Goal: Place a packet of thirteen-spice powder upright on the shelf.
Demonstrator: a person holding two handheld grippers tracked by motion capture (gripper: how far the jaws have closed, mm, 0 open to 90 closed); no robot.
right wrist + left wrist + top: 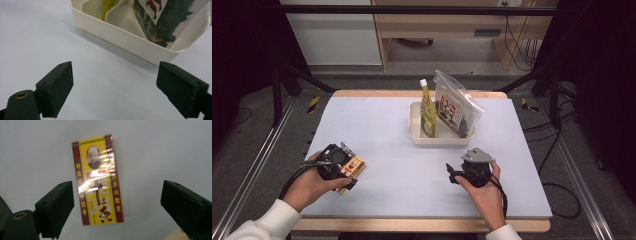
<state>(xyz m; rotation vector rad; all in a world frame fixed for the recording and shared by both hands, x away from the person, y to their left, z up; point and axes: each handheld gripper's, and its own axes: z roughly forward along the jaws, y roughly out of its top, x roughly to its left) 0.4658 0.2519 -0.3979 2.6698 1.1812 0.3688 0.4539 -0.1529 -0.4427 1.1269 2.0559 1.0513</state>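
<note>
White table [402,165], left claw [343,172] poised above yellow packet [98,180]; jaws spread

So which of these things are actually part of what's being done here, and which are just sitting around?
In the job:
- yellow and red box, lying on the table below the open left claw
- white divided tray
- yellow bottle and clear zip bag, both standing in that tray

Just there:
- right claw, open with nothing between its jaws
- table
- wooden furniture behind

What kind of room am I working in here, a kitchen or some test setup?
Most likely a lab recording station, not a kitchen: a plain white table framed by metal rails, loose cables on the carpeted floor, and only a few staged goods, such as a yellow box and a white tray.
</note>
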